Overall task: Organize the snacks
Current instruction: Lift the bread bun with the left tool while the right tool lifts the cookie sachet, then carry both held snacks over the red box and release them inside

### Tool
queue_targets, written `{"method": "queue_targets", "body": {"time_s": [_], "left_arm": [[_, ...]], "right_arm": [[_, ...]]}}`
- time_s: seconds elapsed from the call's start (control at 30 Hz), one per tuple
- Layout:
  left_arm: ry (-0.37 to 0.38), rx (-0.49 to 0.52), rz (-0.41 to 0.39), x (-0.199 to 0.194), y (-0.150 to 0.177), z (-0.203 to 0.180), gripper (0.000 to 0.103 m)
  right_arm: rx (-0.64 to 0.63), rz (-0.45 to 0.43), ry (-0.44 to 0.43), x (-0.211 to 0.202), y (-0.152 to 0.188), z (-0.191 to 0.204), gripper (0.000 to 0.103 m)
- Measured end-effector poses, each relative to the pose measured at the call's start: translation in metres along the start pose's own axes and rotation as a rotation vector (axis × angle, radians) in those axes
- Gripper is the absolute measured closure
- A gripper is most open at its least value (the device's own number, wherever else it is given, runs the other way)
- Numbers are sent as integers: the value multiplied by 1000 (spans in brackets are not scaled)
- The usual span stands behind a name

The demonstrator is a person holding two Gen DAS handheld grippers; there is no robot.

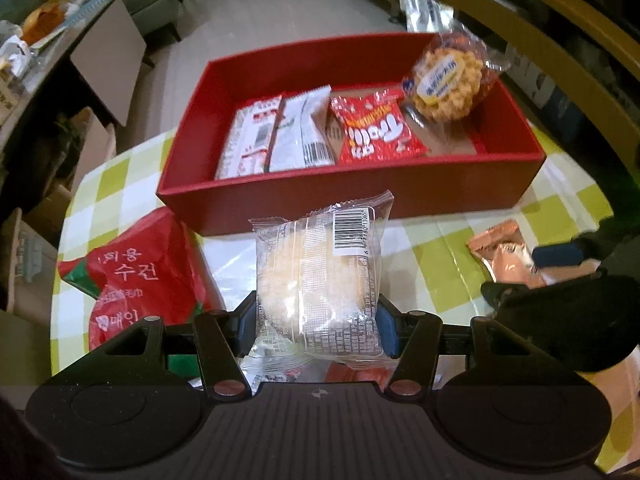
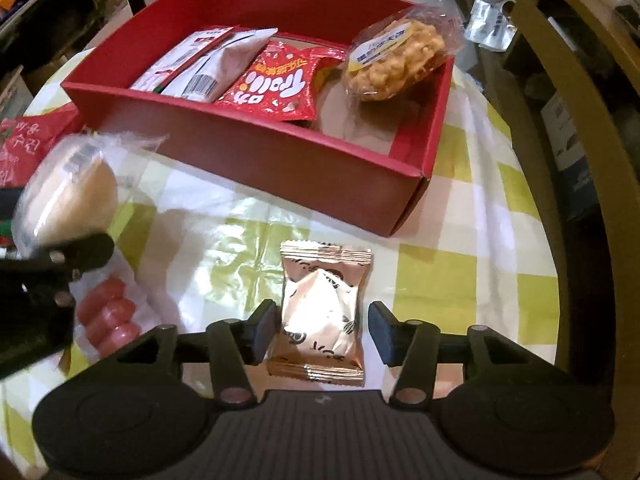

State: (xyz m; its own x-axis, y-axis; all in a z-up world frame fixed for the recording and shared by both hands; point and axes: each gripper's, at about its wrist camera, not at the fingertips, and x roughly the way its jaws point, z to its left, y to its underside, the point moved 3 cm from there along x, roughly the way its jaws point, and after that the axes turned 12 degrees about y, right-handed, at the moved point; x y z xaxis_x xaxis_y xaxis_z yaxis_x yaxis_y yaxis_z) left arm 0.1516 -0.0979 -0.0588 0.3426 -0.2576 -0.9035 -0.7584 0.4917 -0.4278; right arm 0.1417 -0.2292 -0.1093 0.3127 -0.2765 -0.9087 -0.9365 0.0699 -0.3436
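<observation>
My left tongs (image 1: 318, 326) are clenched on a clear-wrapped bun (image 1: 320, 276), held off the table just near of the red box (image 1: 340, 204), presumably staged for dropping in. My right tongs (image 2: 320, 332) straddle a copper packet (image 2: 320, 312) lying flat on the table (image 2: 460, 280); the pads stand clear of it, so not yet gripped. In the box: two white packs at left, a red bag (image 2: 280, 88) in the middle, a round cookie pack (image 2: 394, 60) leaning on the far right wall. Bare floor shows near right. The near wall stands between both snacks and the box, so they need lifting over. Pink sweets (image 2: 108, 316) and a red pouch (image 1: 136, 280) lie left, still outside.
</observation>
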Motion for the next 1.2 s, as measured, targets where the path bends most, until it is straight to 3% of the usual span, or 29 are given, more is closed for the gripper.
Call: {"method": "queue_targets", "body": {"time_s": [0.1, 0.4, 0.9, 1.2], "left_arm": [[-23, 12, 14, 5, 2, 0, 38], [-14, 10, 8, 1, 1, -1, 38], [-21, -12, -87, -21, -20, 2, 38], [-30, -31, -134, -23, -45, 5, 38]], "right_arm": [[-4, -1, -16, -1, 0, -2, 54], [20, -74, -72, -34, -1, -9, 54], [84, -200, -86, -71, -25, -20, 54], [123, -246, -78, -70, -50, -28, 54]]}}
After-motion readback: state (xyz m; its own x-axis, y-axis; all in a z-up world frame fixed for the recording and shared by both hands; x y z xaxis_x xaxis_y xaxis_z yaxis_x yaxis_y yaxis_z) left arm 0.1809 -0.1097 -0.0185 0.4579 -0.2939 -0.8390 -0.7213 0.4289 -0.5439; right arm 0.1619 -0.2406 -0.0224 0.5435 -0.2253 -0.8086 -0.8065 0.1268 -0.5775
